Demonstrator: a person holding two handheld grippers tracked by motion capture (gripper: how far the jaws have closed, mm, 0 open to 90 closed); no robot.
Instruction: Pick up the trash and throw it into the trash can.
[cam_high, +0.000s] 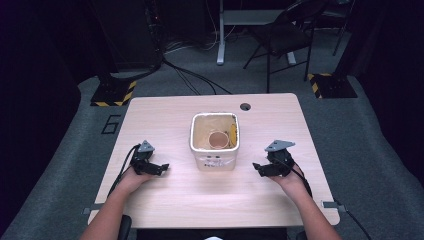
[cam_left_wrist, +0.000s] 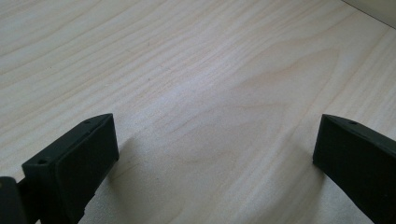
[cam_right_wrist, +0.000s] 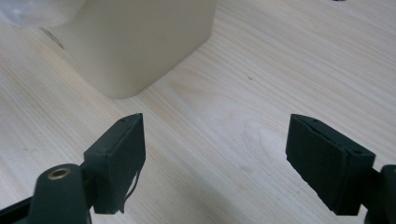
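Note:
A white square tub (cam_high: 214, 141) stands in the middle of the light wooden table (cam_high: 170, 200). Inside it I see a brown cup-like round thing (cam_high: 218, 139) and something yellow (cam_high: 233, 136) against its right wall. My left gripper (cam_high: 165, 167) rests on the table left of the tub, jaws open with bare wood between them (cam_left_wrist: 215, 144). My right gripper (cam_high: 256, 167) rests right of the tub, pointing at it, jaws open on nothing (cam_right_wrist: 215, 154). The tub's corner (cam_right_wrist: 135, 51) rises just ahead of the right jaws.
A round cable hole (cam_high: 245, 106) sits near the table's far edge. Beyond the table are a folding chair (cam_high: 285, 35), floor cables and two yellow-black striped stand bases (cam_high: 114, 93). Cables trail from both grippers toward the near edge.

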